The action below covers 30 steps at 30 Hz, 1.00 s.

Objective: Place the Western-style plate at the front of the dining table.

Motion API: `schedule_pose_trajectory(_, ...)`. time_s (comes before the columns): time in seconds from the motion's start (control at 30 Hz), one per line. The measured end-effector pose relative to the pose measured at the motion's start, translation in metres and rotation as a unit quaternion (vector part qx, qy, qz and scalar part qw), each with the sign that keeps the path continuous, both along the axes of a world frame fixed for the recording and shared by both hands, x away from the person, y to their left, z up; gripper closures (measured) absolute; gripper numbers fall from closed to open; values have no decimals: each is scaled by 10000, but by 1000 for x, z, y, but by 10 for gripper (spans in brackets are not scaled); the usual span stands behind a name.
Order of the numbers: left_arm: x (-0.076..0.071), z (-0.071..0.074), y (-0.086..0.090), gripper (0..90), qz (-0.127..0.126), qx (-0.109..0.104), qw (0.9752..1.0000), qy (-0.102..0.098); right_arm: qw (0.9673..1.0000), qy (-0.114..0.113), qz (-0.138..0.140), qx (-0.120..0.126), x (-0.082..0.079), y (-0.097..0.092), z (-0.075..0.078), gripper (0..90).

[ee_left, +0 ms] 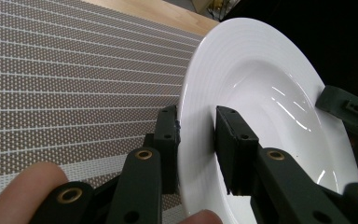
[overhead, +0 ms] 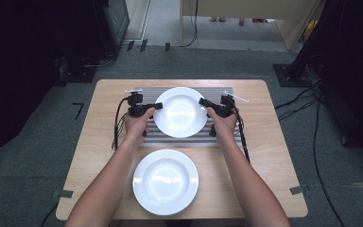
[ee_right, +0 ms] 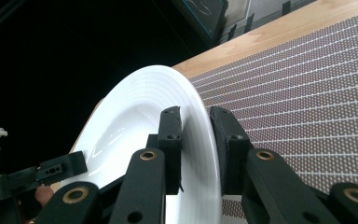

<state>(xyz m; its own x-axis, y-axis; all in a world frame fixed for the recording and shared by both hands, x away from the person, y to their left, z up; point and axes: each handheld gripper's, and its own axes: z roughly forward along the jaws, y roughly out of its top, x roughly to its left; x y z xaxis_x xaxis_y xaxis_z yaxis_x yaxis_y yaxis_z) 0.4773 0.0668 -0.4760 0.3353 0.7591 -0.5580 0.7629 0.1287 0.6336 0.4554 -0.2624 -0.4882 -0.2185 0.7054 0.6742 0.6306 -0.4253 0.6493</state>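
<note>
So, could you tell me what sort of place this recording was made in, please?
Probably a lab or workshop set up for recording: a small wooden table on grey carpet, loose cables trailing across the floor, and dark equipment stands at the sides.

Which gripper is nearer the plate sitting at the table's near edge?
Left, marginally. The left gripper straddles the far plate's left rim, just above the near plate's left side; the right gripper straddles the opposite rim, farther out to the right.
</note>
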Motion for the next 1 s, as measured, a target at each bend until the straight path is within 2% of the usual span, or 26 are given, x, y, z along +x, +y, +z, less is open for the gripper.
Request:
schedule_pose_trajectory(0.2,8,-9,-2,711,9,112,9998,181,9999,150,-61,54,11,1,-8,769)
schedule_pose_trajectory(0.37,11,-16,-7,715,-24,144,9995,290,9996,253,-88,-55,14,-3,-17,758)
schedule_pose_trajectory(0.5,13,-20,-8,720,71,70,9993,356,9992,369,-143,-19,17,-4,-23,749)
schedule_pose_trajectory(0.57,14,-20,-10,725,186,78,9992,357,9989,433,-181,-14,19,-3,-29,740)
schedule_pose_trajectory(0.67,16,-21,-11,731,231,122,9990,363,9984,494,-265,-28,21,-1,-35,726)
schedule_pose_trajectory(0.77,17,-23,-10,728,241,120,9988,415,9984,474,-314,-49,22,0,-38,730)
schedule_pose_trajectory(0.87,18,-26,-11,718,268,208,9986,407,9984,353,-402,-189,22,4,-39,737)
schedule_pose_trajectory(0.97,17,-27,-14,702,279,329,9985,342,9982,212,-405,-396,21,6,-38,728)
schedule_pose_trajectory(1.0,16,-26,-15,691,238,445,9983,302,9979,185,-413,-457,21,7,-38,722)
